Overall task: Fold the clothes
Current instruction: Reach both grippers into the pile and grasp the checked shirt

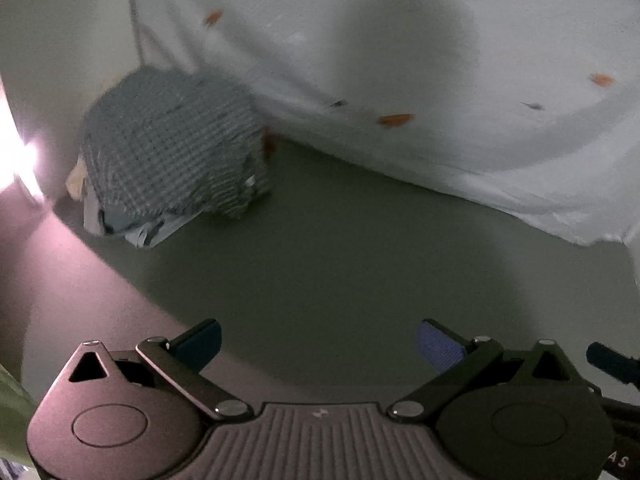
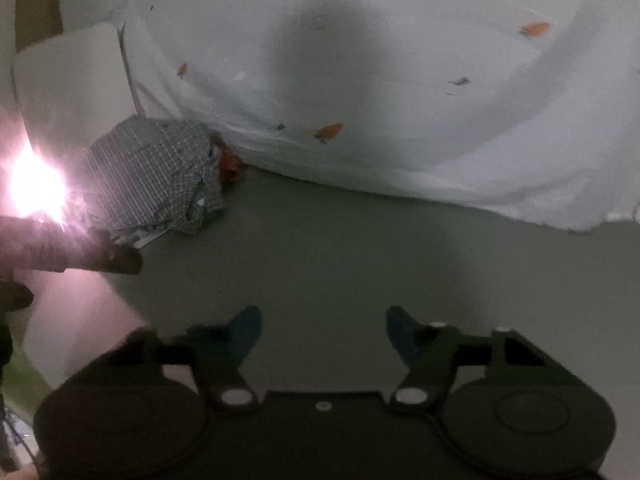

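Observation:
A white garment [image 1: 400, 80] with small orange and dark marks lies spread across the far side of the grey-green table [image 1: 340, 248]; the right wrist view shows the same white garment [image 2: 380, 100] filling its upper part. A pile of checked grey clothes [image 1: 168, 148] sits at the far left, and the checked pile [image 2: 156, 176] has a bit of orange cloth beside it. My left gripper [image 1: 320, 344] hangs over bare table, open, nothing between its blue pads. My right gripper [image 2: 322, 332] is open too and holds nothing. Part of the left gripper [image 2: 100, 258] shows at that view's left edge.
A bright glare [image 2: 36, 188] washes out the left side of both views. A pale wall or board [image 2: 72, 80] rises behind the checked pile. The table's near-left edge [image 1: 120, 280] curves away toward a lighter floor.

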Available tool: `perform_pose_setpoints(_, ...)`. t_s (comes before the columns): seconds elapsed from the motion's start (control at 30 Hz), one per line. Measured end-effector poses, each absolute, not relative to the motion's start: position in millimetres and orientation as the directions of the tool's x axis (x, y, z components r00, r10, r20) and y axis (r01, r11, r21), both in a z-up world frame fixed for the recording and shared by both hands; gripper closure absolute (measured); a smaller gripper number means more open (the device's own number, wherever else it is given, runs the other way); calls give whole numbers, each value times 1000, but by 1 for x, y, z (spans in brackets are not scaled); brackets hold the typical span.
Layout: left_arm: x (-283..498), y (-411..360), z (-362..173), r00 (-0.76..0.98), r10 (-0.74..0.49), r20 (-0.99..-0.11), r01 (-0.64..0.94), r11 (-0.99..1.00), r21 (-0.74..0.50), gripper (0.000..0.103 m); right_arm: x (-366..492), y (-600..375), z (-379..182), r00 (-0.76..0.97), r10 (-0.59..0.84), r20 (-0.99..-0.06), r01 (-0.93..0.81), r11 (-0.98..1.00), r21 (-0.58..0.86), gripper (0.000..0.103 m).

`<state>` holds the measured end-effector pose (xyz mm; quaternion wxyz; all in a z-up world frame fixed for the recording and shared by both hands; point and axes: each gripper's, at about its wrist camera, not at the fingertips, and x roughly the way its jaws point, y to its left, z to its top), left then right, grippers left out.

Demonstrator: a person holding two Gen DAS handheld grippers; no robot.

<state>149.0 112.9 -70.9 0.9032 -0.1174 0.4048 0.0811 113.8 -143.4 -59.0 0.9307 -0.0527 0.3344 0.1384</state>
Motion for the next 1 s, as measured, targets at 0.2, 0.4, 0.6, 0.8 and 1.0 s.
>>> perform_pose_setpoints(0.2,230,186,-107,625,124,-771,-311,945,-101,8,184,-71,-76,712,212,-669,-312,950,-31,45)
perform_pose_setpoints(0.4,319,240,-159,543,97,-834,-363,923,-129,32,240,-25,-97,689,178,-703,-287,957,-39,49)
perform_pose_setpoints(0.6,389,264,-196,520,97,-849,-326,941,-92,41,287,-22,-114,632,113,-767,-241,969,-55,50)
perform_pose_setpoints(0.8,433,276,-220,489,126,-863,-363,929,-70,40,314,-19,-133,569,87,-818,-212,976,-43,50)
perform_pose_setpoints(1.0,449,289,-228,476,108,-873,-385,918,-96,40,339,-3,-147,531,84,-843,-227,973,-45,50)
